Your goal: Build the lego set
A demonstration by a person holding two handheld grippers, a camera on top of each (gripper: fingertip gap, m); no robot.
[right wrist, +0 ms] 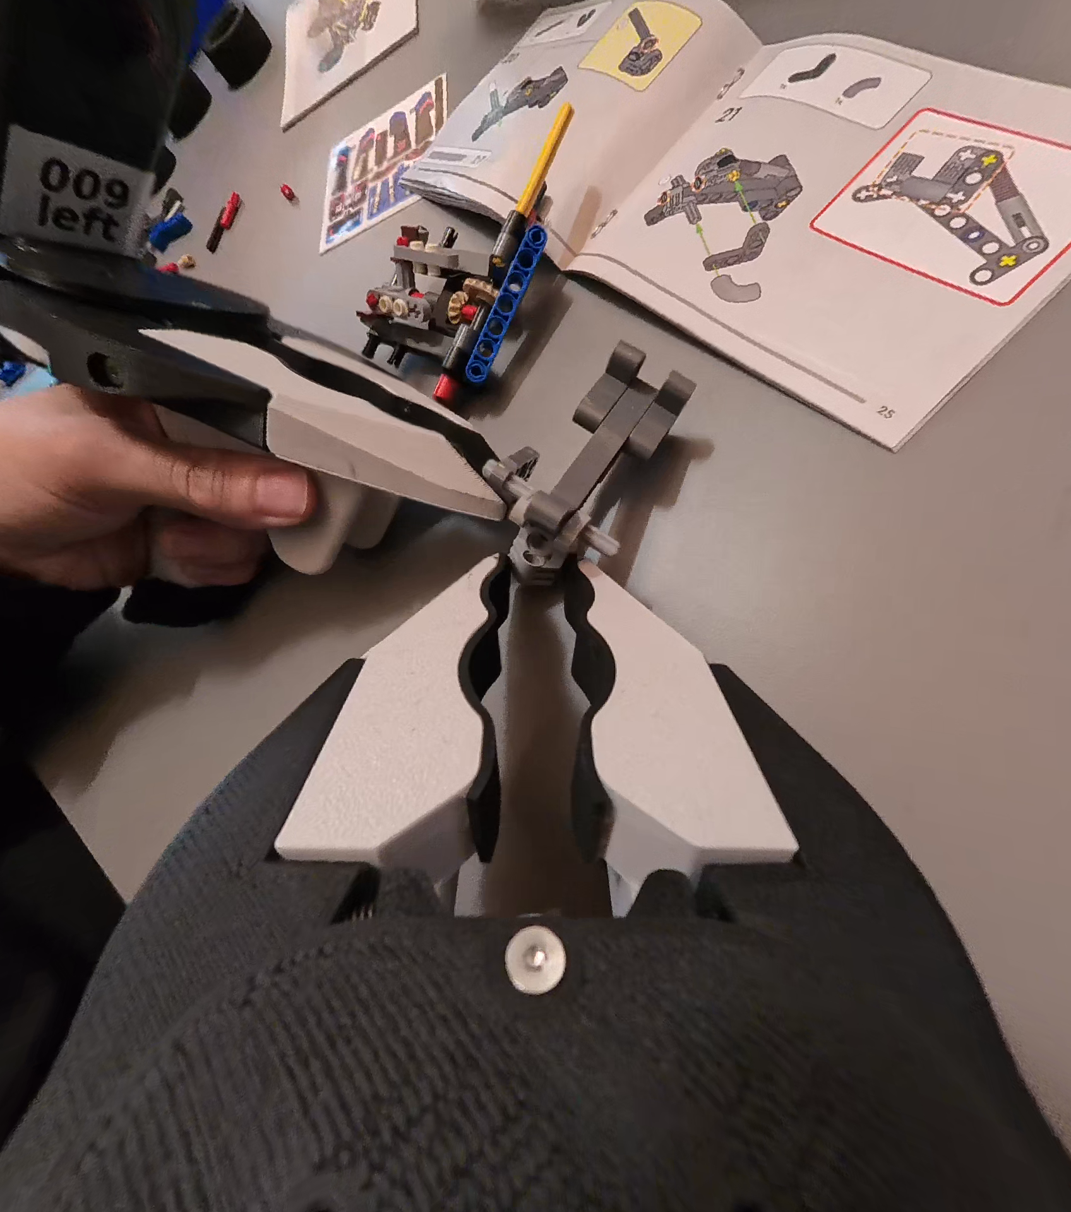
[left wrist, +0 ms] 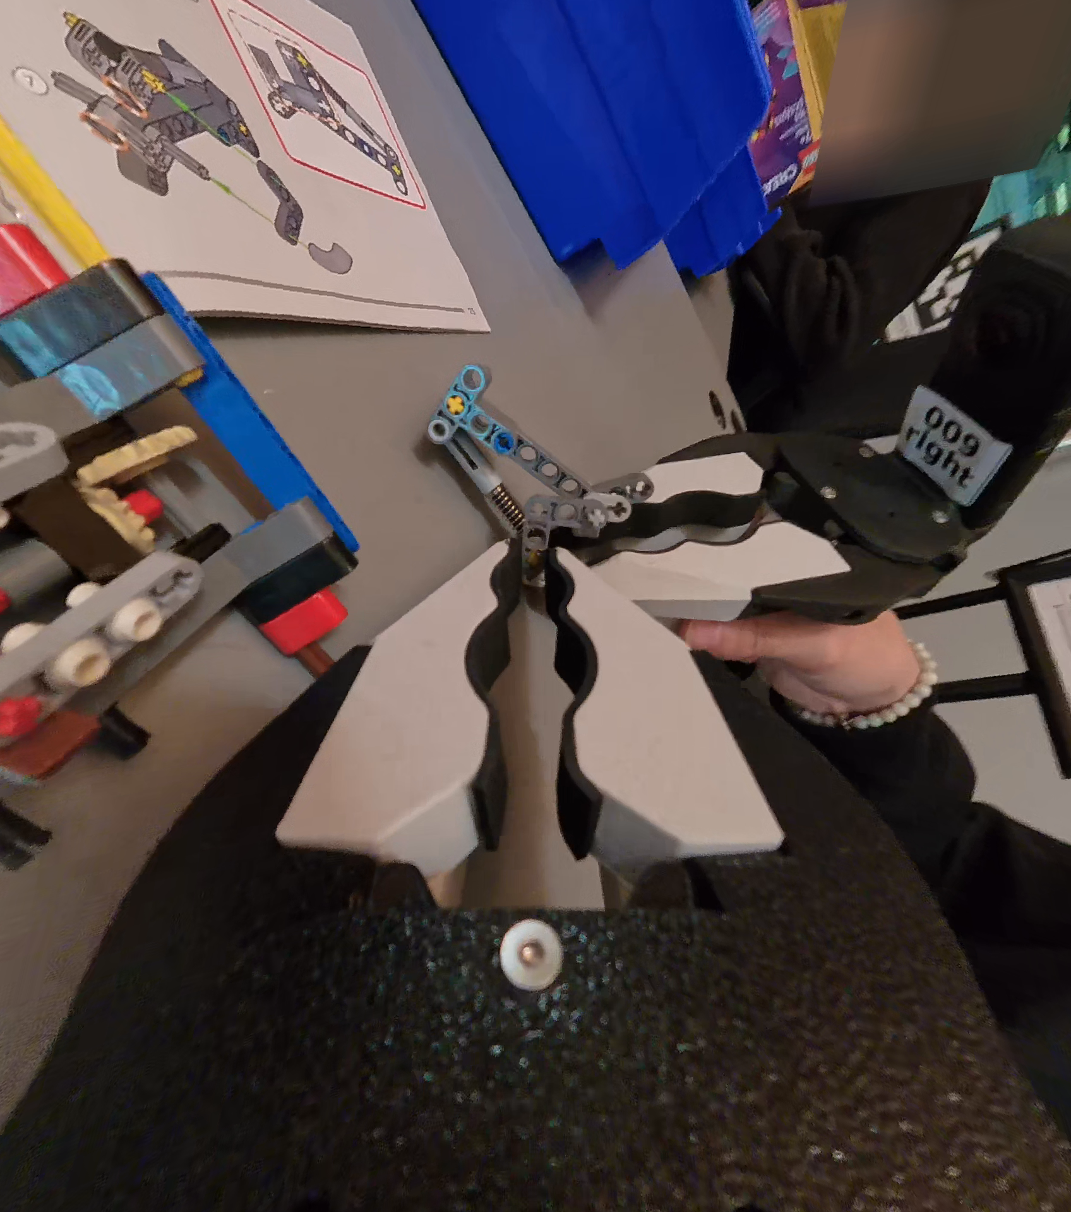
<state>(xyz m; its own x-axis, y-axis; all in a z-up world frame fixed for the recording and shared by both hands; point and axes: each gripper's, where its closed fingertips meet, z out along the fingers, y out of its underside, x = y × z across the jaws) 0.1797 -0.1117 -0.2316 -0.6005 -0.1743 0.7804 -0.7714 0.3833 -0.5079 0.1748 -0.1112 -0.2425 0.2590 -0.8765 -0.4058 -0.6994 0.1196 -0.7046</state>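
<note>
Your left gripper point(left wrist: 529, 557) and your right gripper point(right wrist: 536, 567) meet tip to tip above the grey table point(right wrist: 848, 590), and both pinch the same small grey lever assembly point(left wrist: 546, 485). In the left wrist view, your left fingertips are pressed on its lower grey connector, while the right gripper, coming from the side, clamps the short grey beam. The long beam with the spring part reaches away toward the open instruction booklet point(right wrist: 815, 216). The larger partly built model point(right wrist: 447, 302), with its blue beam, stands on the table just before the booklet, apart from both grippers.
</note>
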